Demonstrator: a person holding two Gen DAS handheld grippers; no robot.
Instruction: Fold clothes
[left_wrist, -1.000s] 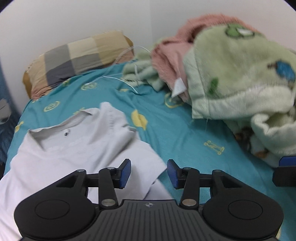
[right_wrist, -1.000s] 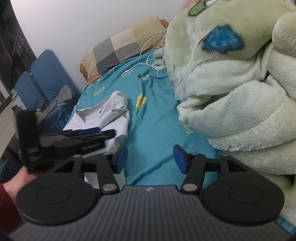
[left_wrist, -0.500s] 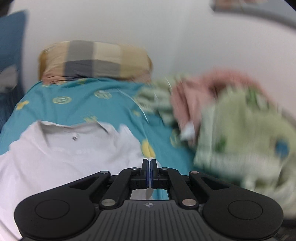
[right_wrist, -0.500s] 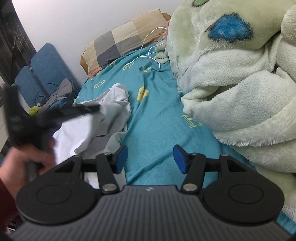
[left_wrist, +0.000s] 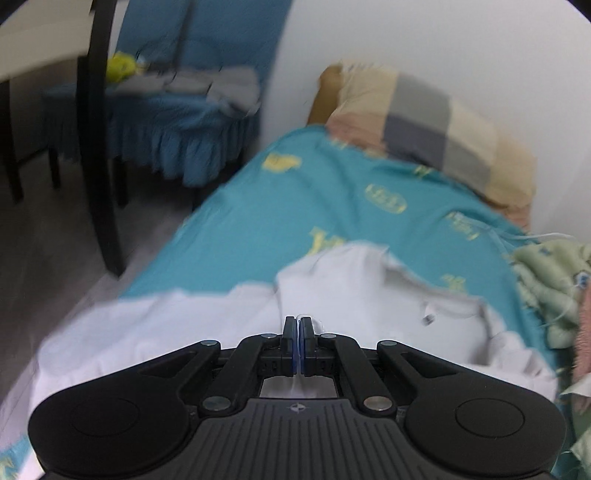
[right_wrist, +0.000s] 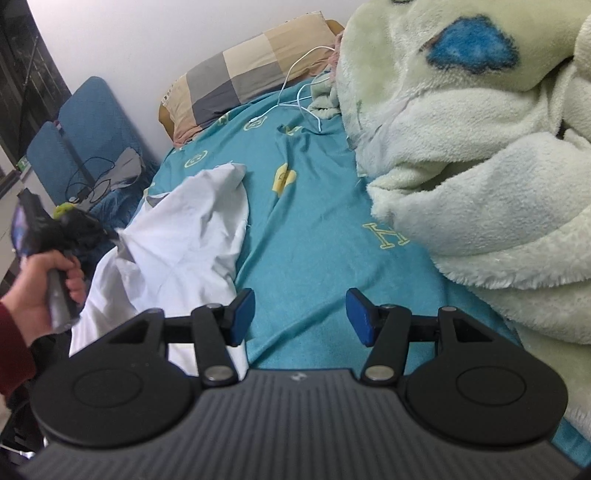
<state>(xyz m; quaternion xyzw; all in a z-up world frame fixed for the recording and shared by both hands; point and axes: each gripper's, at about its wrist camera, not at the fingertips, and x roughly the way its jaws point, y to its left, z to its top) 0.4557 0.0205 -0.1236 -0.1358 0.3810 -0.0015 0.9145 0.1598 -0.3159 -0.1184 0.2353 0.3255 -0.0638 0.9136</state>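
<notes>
A white collared shirt (left_wrist: 351, 306) lies on the teal bed sheet (left_wrist: 303, 206). My left gripper (left_wrist: 297, 332) is shut on a fold of the shirt's edge, white cloth pinched between its blue pads. In the right wrist view the shirt (right_wrist: 184, 229) is pulled up and leftward into a ridge by the left gripper (right_wrist: 110, 234), held in a hand at the left. My right gripper (right_wrist: 300, 314) is open and empty, low over bare sheet (right_wrist: 317, 206) just right of the shirt.
A checked pillow (right_wrist: 251, 70) lies at the head of the bed. A fluffy green blanket pile (right_wrist: 472, 147) fills the right side. White cables (right_wrist: 299, 96) lie near it. A blue chair (left_wrist: 177, 99) and dark table legs (left_wrist: 99, 147) stand beside the bed.
My left gripper has shut on the shirt's edge and swung left, lifting and dragging the cloth that way. My right gripper has stayed open and almost still.
</notes>
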